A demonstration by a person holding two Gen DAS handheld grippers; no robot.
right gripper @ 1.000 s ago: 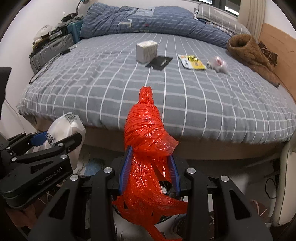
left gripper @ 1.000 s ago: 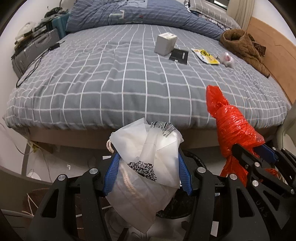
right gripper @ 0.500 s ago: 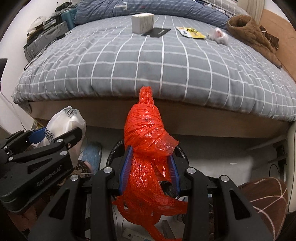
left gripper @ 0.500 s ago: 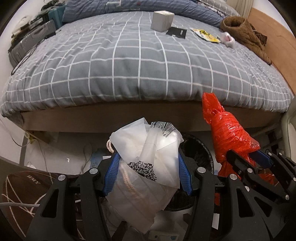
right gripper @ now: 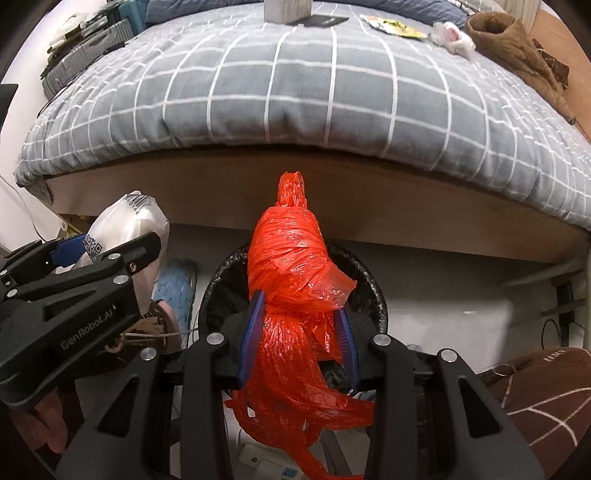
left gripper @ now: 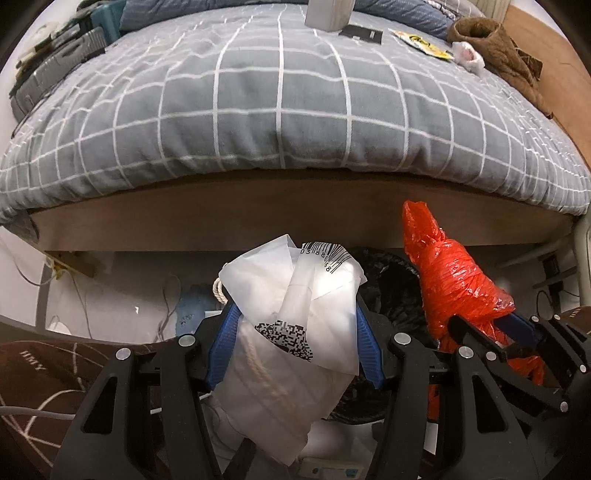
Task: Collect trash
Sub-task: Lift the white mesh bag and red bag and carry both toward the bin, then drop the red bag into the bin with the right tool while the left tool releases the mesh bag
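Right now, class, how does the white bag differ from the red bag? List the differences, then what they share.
1. The white bag is pale and cloudy with printed barcodes; the red bag is bright, glossy and unprinted.
2. The white bag is folded flat and broad; the red bag is twisted into a narrow roll with loose tails.
3. The left hand-held gripper holds the white bag; the right hand-held gripper holds the red bag.
Shared: both are crumpled plastic, clamped near the black bin.

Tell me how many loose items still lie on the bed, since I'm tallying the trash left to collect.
4, at the far end of the bed: a white box, a black card, a yellow packet and a crumpled white wad beside brown clothing. More may be hidden.
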